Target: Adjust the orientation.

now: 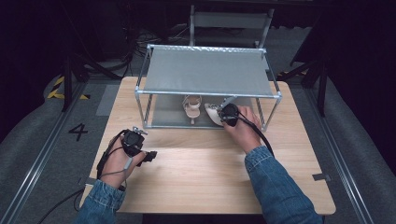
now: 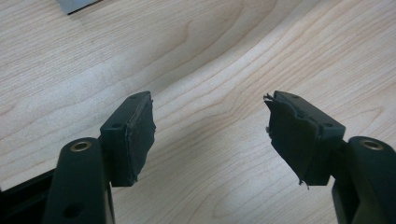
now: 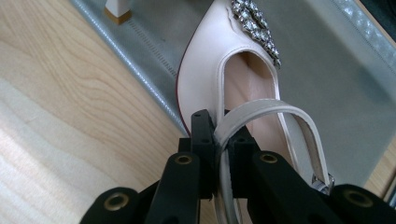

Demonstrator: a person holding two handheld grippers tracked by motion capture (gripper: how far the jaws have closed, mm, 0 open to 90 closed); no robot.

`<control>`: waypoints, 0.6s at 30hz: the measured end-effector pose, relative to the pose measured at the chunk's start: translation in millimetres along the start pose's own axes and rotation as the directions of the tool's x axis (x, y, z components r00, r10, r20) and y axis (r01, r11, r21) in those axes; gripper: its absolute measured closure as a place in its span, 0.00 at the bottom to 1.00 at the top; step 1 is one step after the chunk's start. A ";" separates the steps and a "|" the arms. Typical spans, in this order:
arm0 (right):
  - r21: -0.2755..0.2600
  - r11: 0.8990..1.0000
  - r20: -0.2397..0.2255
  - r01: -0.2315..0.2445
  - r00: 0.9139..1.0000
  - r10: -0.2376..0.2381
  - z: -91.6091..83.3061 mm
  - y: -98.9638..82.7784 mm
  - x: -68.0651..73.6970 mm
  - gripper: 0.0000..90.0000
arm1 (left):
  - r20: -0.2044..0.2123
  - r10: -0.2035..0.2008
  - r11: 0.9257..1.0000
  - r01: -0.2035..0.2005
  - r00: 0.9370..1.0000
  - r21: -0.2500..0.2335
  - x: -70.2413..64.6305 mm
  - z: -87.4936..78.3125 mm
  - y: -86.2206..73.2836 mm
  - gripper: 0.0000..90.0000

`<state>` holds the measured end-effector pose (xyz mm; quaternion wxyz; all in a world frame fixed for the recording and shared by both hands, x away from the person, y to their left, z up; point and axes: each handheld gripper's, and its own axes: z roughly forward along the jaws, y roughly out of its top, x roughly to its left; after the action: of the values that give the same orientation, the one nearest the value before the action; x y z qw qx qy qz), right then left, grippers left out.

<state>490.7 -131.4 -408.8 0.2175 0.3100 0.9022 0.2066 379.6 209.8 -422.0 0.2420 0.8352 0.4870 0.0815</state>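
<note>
Two grippers on a wooden table (image 1: 196, 172), high view: left gripper (image 1: 150, 156) low over bare wood near the front left; right gripper (image 1: 223, 113) at the front edge of a metal shoe rack (image 1: 208, 70), on a pale heeled shoe (image 1: 214, 114) at the lower shelf, beside its twin (image 1: 192, 108).
Left gripper view: jaws wide apart, nothing between them.
Right gripper view: jaws pinched on the shoe's slingback strap (image 3: 261, 108); jewelled toe (image 3: 254, 23) points away over the grey shelf (image 3: 327, 93).

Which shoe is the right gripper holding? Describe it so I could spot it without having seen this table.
Start at the metal-framed rack with a grey fabric top, at the far side of the wooden table. Two pale shoes sit on its lower shelf. The held shoe is the right-hand one, at the shelf's front edge; unlike the strappy sandal beside it, it has a jewelled toe, and the right gripper pinches its strap.
</note>
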 end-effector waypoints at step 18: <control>-0.101 0.992 -0.010 -0.077 0.997 0.076 5.0 -1.3 4.0 0.53 | 0.000 -0.002 1.000 0.002 1.000 0.003 2.4 -0.6 1.4 0.36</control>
<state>489.9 -128.5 -414.6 0.2220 0.3320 0.8787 0.2614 381.7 211.5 -421.0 0.2410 0.8352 0.4877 0.0806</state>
